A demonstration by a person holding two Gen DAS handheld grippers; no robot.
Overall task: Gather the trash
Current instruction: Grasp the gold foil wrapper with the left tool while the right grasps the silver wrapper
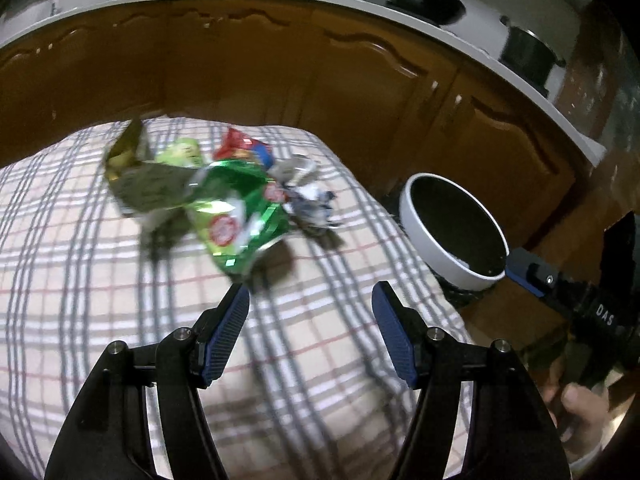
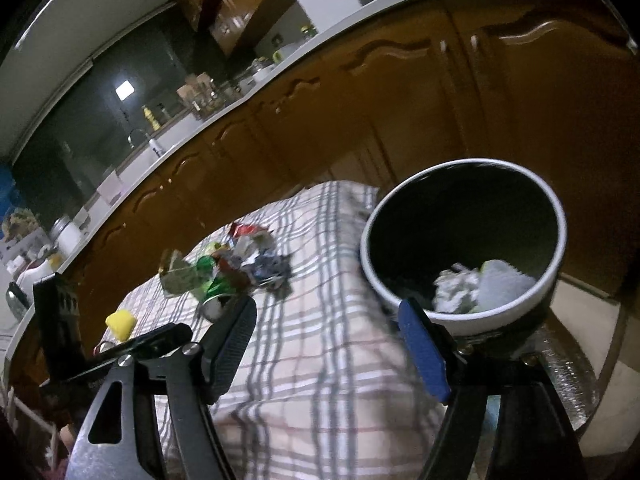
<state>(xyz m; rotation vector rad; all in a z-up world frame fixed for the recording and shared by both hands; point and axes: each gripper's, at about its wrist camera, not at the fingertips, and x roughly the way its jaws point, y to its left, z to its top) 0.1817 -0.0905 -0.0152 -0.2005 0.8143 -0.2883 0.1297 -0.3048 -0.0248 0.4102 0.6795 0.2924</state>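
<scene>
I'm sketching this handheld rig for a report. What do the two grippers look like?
Both grippers, left and right, have black angular linkage arms with silver bolt heads and two flat fingers faced with ribbed blue pads. In the left wrist view the right gripper's black body shows white lettering, "DAS".

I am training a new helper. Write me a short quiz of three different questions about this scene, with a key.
1. True or false: the bin already holds some trash.
2. Which lies nearest the left gripper? A) green wrapper B) red wrapper C) bin
3. Fill in: the wrappers lie on a ____ cloth.

Key: 1 true, crumpled paper is inside. 2 A. 3 checked. Neither the left nor the right gripper holds anything; both stand with jaws apart.
</scene>
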